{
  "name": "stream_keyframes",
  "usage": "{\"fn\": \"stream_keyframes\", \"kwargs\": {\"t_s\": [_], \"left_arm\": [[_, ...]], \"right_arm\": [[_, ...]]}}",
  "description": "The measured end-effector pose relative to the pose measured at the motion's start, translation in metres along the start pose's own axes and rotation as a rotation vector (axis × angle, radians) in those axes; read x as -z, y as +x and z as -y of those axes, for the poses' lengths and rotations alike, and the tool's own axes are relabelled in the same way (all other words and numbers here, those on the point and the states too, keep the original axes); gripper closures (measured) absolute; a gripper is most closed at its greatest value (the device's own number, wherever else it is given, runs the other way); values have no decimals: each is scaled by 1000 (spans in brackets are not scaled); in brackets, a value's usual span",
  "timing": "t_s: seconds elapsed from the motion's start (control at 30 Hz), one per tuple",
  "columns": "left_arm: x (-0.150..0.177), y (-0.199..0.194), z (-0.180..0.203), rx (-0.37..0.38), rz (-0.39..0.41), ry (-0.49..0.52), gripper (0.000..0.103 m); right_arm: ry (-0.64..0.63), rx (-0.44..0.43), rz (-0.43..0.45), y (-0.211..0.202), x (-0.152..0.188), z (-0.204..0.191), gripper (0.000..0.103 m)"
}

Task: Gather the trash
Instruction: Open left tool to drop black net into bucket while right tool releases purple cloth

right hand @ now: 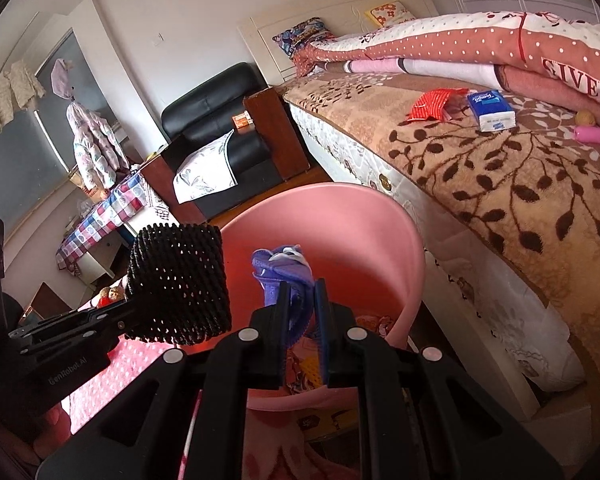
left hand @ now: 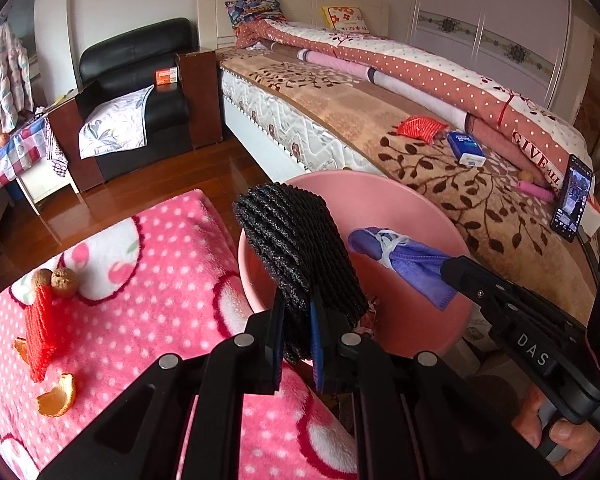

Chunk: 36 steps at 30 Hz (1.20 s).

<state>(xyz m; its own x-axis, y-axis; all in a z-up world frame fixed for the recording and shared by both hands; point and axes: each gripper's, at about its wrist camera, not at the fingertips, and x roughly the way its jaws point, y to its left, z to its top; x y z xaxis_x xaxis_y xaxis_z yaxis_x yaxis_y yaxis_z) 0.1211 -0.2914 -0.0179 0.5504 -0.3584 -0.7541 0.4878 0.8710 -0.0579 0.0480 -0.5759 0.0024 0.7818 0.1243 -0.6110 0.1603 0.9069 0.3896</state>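
You have one black foam net (left hand: 300, 248) clamped in your left gripper (left hand: 296, 344) and one purple face mask (right hand: 284, 276) clamped in your right gripper (right hand: 302, 336). Both hang over the single pink bin (left hand: 400, 200), long axes pointing forward past the jaws, grippers angled downward. Near the pink blanket's (left hand: 160, 280) left edge lie two orange peels (left hand: 56, 396), two walnuts (left hand: 64, 282) and one red net (left hand: 40, 332).

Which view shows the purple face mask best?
The left wrist view: the purple face mask shows side-on, with its white ear loops, hanging from the right gripper over the pink bin. The right wrist view shows only its bunched top; that gripper's own fingers cover the rest.
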Motion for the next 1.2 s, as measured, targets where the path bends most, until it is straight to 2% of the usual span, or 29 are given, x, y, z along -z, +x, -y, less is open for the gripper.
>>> {"fn": "stream_keyframes", "kwargs": {"t_s": [0.3, 0.6, 0.93, 1.2], "left_arm": [[2, 6, -2, 9, -18, -9, 93], [2, 2, -1, 24, -2, -9, 91], [2, -12, -4, 22, 35, -10, 60], [4, -23, -9, 18, 50, -21, 56]], "right_arm": [[-1, 0, -12, 6, 0, 2, 91], [0, 0, -11, 6, 0, 2, 91], [4, 4, 0, 5, 0, 4, 91], [18, 17, 16, -2, -1, 2, 90]]}}
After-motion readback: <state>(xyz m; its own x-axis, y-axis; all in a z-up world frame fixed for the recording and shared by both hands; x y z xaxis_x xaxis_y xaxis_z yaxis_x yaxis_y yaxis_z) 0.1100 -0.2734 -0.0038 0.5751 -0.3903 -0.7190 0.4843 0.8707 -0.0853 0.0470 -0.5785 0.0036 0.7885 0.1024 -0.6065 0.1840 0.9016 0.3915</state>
